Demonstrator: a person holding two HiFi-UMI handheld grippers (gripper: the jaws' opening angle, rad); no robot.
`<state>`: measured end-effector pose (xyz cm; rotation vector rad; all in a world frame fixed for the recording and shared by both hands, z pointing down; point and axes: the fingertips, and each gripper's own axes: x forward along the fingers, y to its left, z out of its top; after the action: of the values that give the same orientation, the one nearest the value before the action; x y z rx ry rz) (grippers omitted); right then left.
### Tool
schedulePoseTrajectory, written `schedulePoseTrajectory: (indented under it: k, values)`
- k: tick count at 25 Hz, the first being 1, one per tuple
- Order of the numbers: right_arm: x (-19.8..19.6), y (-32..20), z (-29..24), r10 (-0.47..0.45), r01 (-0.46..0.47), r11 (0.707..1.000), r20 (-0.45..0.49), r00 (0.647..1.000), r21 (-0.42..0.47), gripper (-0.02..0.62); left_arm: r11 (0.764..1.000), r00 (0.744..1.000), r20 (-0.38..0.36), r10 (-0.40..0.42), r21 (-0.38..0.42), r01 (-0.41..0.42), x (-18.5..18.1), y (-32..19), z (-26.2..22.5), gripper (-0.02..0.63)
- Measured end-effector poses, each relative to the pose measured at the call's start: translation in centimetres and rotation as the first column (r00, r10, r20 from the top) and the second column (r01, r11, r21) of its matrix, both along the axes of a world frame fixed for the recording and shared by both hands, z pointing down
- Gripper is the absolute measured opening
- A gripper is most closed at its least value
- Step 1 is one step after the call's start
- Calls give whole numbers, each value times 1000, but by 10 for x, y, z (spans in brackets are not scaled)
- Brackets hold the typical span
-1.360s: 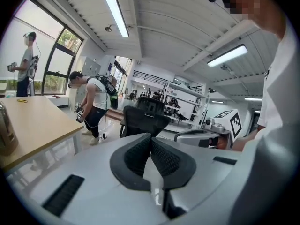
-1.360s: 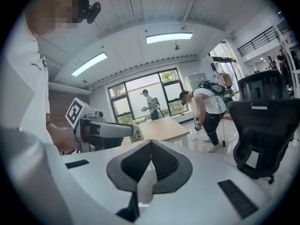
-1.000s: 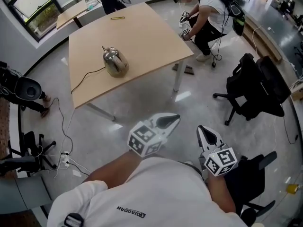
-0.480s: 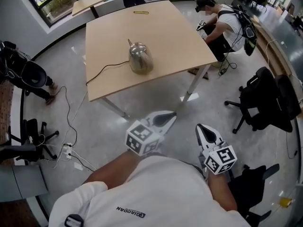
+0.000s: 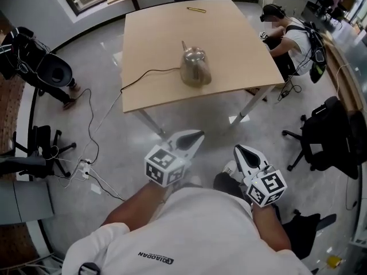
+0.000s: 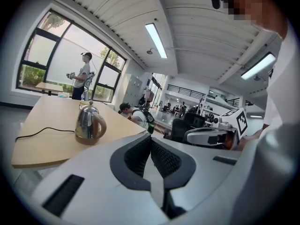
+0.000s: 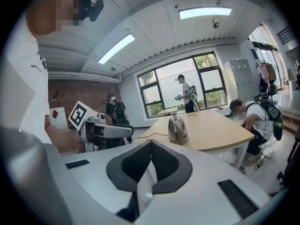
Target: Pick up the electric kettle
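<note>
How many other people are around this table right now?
3: a crouching person at the table's right edge, a standing person by the window, and a person with a black backpack left of it. More may be hidden.

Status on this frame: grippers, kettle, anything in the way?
Left gripper and right gripper shut, fingers empty. Electric kettle upright on table, out of reach, untouched. Cord trails off table's left edge, not blocking.

Wooden table (image 5: 241, 50), electric kettle (image 5: 195, 67) with black cord (image 5: 146, 75), yellow pen (image 5: 196, 9)
</note>
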<state>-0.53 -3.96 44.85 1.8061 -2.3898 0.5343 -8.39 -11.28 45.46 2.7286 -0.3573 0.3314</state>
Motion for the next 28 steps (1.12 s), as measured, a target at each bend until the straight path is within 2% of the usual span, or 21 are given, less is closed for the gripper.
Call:
schedulePoseTrajectory:
  k: [7, 15, 21, 28]
  values:
    - [-19, -43, 4, -111, 111, 994, 11, 994, 5, 21, 994, 994, 11, -110, -5, 110, -28, -22, 6, -5]
    - [-29, -95, 5, -215, 215, 977, 18, 976, 7, 21, 974, 974, 23, -224, -14, 224, -46, -58, 13, -5]
    - [-26, -126, 7, -263, 263, 965, 18, 965, -4, 21, 965, 965, 25, -261, -26, 262, -41, -84, 16, -5]
    - [6, -162, 16, -259, 259, 966, -11, 966, -14, 21, 963, 963, 38, -267, -15, 268, -14, -112, 14, -5]
